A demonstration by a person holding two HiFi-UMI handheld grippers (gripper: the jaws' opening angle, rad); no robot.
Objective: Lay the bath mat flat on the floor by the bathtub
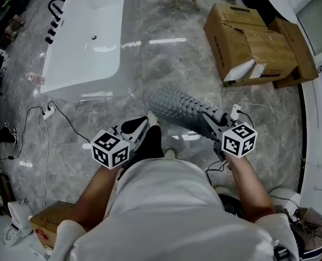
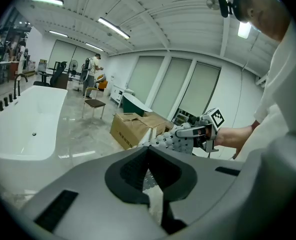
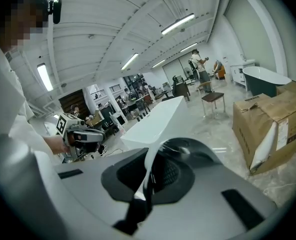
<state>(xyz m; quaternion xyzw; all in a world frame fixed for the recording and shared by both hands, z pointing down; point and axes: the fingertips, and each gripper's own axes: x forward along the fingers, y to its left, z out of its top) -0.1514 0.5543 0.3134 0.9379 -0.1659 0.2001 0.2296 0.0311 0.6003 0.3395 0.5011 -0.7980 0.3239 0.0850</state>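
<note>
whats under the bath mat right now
The bath mat hangs bunched between the left tool and right tool, above the grey marble floor. Floor shows all round it; the patch directly beneath is covered by the mat, so anything lying there cannot be seen.

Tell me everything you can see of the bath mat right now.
The bath mat is a grey, flexible sheet, rubbery by its look, covered in rows of small raised nubs, with a paler edge. It is not laid flat: it sags, bunched, between the left gripper and the right gripper, each shut on one edge. It hangs over the marble floor, near the white bathtub. I cannot tell whether it touches the floor.
</note>
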